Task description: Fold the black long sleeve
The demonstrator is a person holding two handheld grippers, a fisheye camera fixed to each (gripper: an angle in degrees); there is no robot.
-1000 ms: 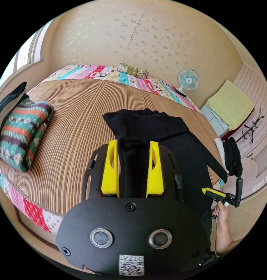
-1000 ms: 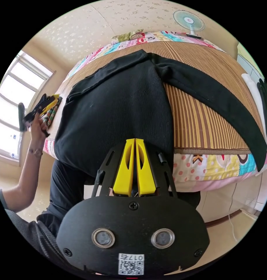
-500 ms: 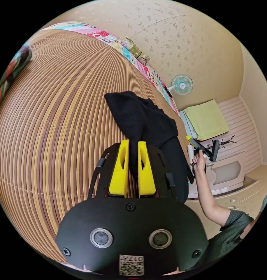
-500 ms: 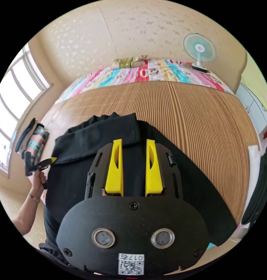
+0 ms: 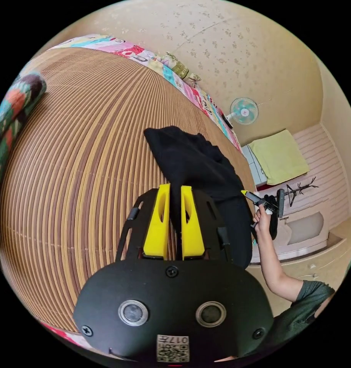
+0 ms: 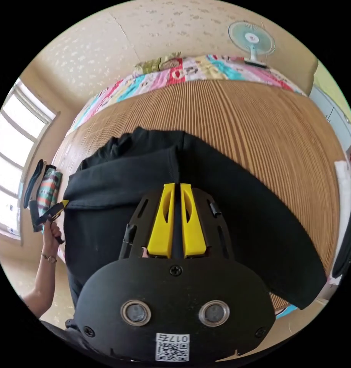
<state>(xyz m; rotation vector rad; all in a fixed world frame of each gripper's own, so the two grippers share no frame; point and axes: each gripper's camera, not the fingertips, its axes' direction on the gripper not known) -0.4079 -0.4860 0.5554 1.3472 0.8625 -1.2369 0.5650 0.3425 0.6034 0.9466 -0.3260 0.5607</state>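
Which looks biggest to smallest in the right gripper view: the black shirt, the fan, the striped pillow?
1. Black shirt, by far.
2. and 3. Fan and striped pillow look about alike; both sit far from the camera, so I won't rank them.

Left gripper [image 5: 174,191] sticker: square code with a printed line above it, mirrored, not legible.
Right gripper [image 6: 175,189] sticker: the same kind, not legible.
Bedsheet [image 6: 191,71] print: large figures, unclear.
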